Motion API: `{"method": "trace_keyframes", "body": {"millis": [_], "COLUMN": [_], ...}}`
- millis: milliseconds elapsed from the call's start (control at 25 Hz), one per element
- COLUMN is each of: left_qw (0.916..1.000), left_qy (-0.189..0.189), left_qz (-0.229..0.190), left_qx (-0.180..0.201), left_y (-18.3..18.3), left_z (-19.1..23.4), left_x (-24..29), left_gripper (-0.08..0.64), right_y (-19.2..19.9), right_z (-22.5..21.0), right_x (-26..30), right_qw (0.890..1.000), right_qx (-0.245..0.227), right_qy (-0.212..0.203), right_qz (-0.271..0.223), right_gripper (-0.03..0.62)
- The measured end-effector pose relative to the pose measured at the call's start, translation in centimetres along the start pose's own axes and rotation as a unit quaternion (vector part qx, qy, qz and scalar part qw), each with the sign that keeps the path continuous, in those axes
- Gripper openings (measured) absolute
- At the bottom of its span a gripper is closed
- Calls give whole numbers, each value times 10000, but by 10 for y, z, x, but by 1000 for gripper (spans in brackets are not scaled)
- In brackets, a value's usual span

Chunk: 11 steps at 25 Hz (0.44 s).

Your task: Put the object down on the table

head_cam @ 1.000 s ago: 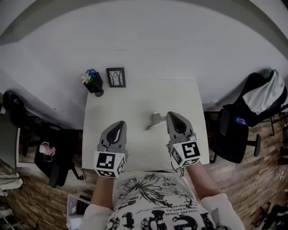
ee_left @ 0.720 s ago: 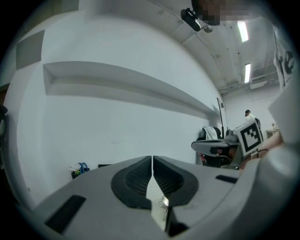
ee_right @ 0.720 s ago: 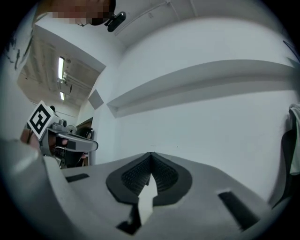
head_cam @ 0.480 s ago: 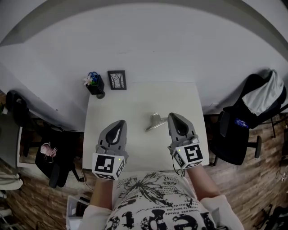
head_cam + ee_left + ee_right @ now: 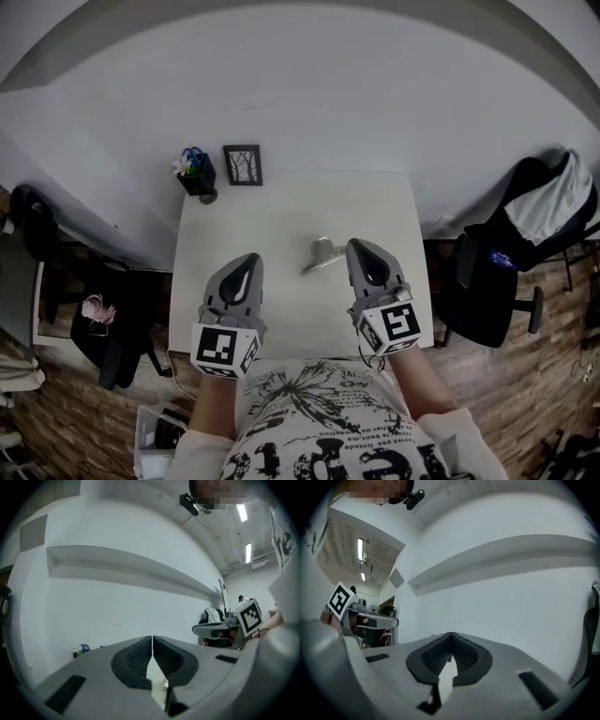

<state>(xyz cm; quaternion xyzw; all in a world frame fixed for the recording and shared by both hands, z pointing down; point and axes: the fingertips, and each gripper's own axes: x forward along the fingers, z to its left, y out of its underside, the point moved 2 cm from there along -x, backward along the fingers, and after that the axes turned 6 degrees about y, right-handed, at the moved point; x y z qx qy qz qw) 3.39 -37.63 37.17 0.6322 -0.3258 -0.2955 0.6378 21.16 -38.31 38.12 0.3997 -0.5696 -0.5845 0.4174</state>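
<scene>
Silvery metal object [image 5: 322, 254] lay flat on the white table [image 5: 281, 202], near the middle, and we could not make out what it was. It sat between our two grippers, just beside the tip of the right gripper [image 5: 360, 243] and well apart from the left gripper [image 5: 249, 257]; neither had hold of it.

In the left gripper view, the left gripper's [image 5: 152, 638] ribbed dark pads met along a thin seam, so its jaws were fully together with nothing between them. In the right gripper view, the right gripper [image 5: 451, 634] was likewise closed tight and empty. We held both low over the near half of the table, tips aimed toward the wall, with the marker cubes [image 5: 225, 349] close to our body.

At the table's far left corner stood a small black picture frame [image 5: 242, 163], with a dark pot [image 5: 196, 174] of flowers beside it. A dark office chair [image 5: 511, 253] draped with a pale garment stood off the table's right side.
</scene>
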Motion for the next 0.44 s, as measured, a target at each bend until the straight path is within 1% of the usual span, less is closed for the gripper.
{"method": "trace_keyframes", "body": {"millis": [200,440], "left_qw": [9999,9998], "left_qy": [-19,4], "left_qz": [106,179], "left_qx": [7,-73], "left_y": [4,11], "left_z": [-2,-1], "left_x": [0,4], "left_gripper": [12,12], "right_y": [8,19], "right_z": [6,10], "right_x": [1,4], "right_qw": [9994,9992], "right_qx": [-208,-143], "right_qy": [-117,-244], "right_qz": [243,276], "right_gripper": [-12,-12]}}
